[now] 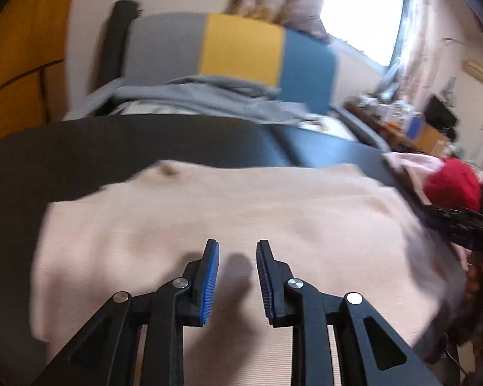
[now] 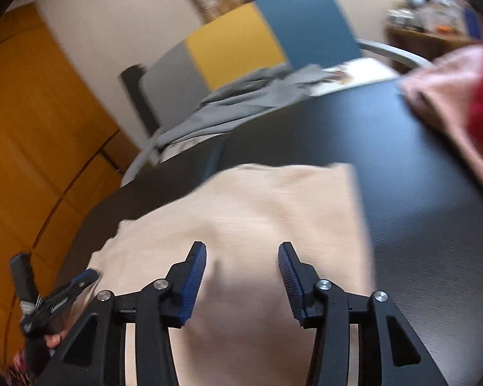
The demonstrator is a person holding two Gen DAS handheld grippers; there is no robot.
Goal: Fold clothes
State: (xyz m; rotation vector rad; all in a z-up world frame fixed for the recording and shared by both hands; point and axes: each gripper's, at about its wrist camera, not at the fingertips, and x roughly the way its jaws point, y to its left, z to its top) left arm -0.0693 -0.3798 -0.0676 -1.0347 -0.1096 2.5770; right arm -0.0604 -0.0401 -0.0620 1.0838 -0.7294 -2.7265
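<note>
Left gripper (image 1: pixel 237 251) parted by a narrow gap, nothing between the blue pads, poised above the beige garment (image 1: pixel 228 225) without visible contact. Garment spread flat on the dark table (image 1: pixel 80 148), far edge running across the middle of the left wrist view, a small brownish mark near its far left corner. Bare tabletop beyond that edge and along the left side. Red and pink clothes (image 1: pixel 447 183) heaped at the right, the other gripper's black frame just below them. In the right wrist view, right gripper (image 2: pixel 242 254) standing wider apart, empty, over the same beige garment (image 2: pixel 257 212). Garment's right edge straight, with a broad stretch of dark table (image 2: pixel 418 193) free to the right. Pink cloth (image 2: pixel 450 74) at the far right corner. Left gripper (image 2: pixel 87 277) at the garment's left edge, held by a hand (image 2: pixel 53 339).
</note>
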